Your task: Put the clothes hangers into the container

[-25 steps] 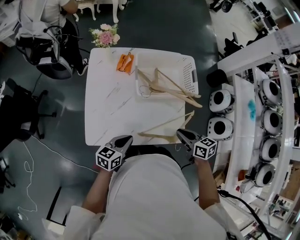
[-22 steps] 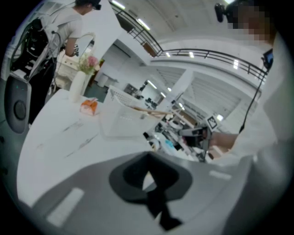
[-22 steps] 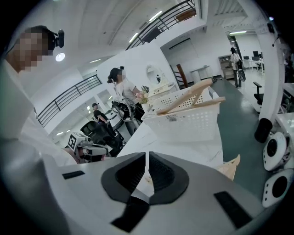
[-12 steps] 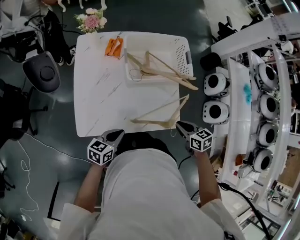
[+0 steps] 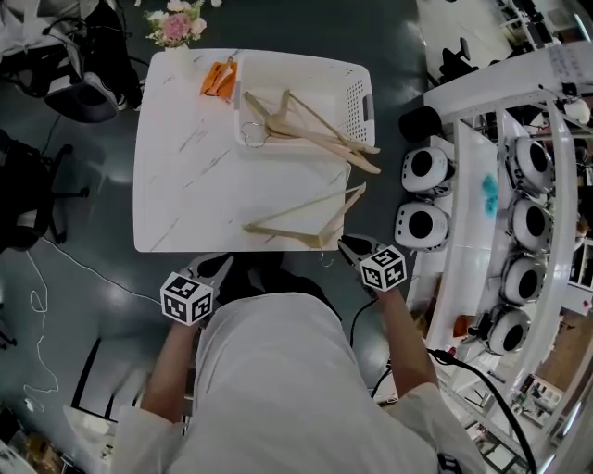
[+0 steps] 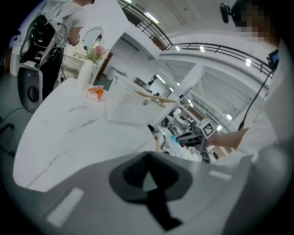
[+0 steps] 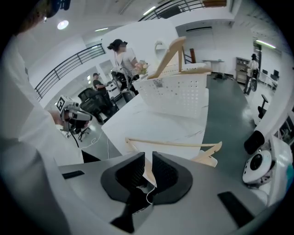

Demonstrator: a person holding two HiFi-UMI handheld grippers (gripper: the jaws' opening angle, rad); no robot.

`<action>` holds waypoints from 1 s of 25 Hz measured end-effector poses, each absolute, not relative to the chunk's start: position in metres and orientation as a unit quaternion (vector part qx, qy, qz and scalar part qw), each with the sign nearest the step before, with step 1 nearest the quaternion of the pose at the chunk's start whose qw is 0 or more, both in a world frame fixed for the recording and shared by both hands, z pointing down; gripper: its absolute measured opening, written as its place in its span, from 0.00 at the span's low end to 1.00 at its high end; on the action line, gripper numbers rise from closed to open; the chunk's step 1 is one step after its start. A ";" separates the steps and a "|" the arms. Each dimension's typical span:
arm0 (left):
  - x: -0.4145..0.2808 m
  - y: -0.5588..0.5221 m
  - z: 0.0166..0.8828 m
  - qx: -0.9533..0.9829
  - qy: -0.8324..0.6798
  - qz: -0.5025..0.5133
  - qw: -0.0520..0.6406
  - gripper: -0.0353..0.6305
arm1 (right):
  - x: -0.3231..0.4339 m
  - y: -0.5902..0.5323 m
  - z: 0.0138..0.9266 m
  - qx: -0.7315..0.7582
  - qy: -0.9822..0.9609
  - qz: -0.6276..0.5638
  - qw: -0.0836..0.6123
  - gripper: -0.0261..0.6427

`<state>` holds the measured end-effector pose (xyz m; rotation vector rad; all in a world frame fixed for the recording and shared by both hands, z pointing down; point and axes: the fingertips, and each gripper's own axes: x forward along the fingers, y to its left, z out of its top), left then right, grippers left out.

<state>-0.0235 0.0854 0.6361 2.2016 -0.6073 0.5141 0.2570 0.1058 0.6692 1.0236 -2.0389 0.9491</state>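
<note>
A wooden hanger (image 5: 306, 222) lies flat on the white marble table (image 5: 195, 185), near its front right corner. My right gripper (image 5: 347, 248) is at the hook end of that hanger, at the table's edge. In the right gripper view my right gripper (image 7: 148, 158) is shut on the hanger (image 7: 174, 143), with pale wood and the thin wire hook between the pads. The white perforated basket (image 5: 357, 88) stands at the far right of the table with two hangers (image 5: 306, 130) in it, their ends sticking out over its rim. My left gripper (image 5: 215, 268) hovers at the front edge, shut and empty.
An orange object (image 5: 220, 78) and a vase of flowers (image 5: 174, 26) stand at the table's far left corner. White round machine heads (image 5: 422, 227) and a white rack line the right side. A dark chair (image 5: 88, 93) stands left of the table.
Both grippers have sunk a little toward the table's front edge, the right one more. The hanger lies where it was on the table.
</note>
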 end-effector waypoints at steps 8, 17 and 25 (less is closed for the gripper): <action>0.004 0.128 0.640 0.841 -0.280 0.201 0.418 0.06 | 0.226 0.123 0.718 0.266 -0.812 0.327 0.403 0.12; -0.022 0.170 0.644 0.799 -0.355 0.197 0.444 0.06 | 0.174 0.109 0.781 0.189 -0.824 0.242 0.475 0.19; -0.043 0.198 0.655 0.768 -0.402 0.184 0.464 0.06 | 0.155 0.105 0.827 0.137 -0.807 0.184 0.544 0.23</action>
